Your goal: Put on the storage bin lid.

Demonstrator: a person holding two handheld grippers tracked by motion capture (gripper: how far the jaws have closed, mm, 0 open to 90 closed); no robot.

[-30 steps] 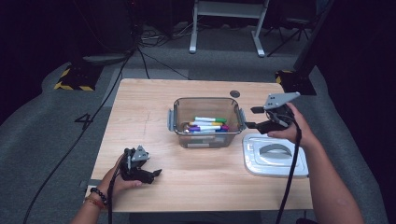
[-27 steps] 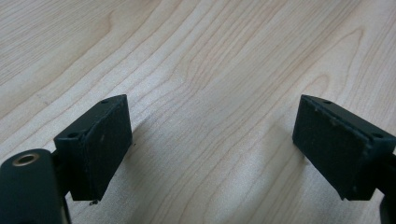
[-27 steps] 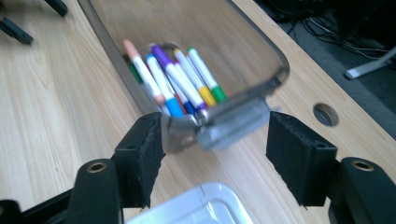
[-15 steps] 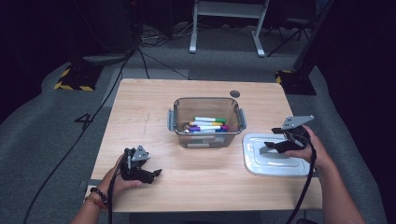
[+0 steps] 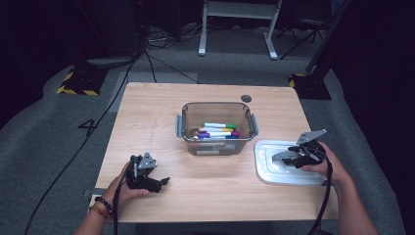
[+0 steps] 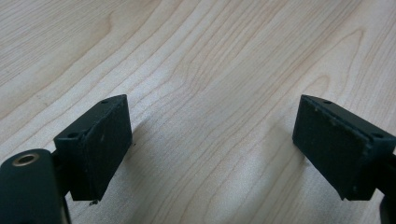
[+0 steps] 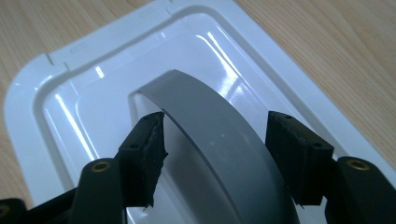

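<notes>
the white lid [image 5: 288,164] lies flat on the table [image 5: 147,117] just right of the marker box [image 5: 218,128], light, stiff and glossy-slick, best pinched across its grey arched handle [image 7: 215,140], which the right gripper [image 7: 215,154] straddles, jaws closing but not yet pressing, while the left gripper [image 6: 210,149] rests apart on bare wood.

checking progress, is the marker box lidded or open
Open. The box shows its markers from above, and the white lid lies flat on the table beside it.

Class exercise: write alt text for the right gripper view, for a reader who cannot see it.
The right gripper straddles the grey handle of a white lid, its black jaws not yet pressing on it. The lid lies flat on a light wooden table.
</notes>
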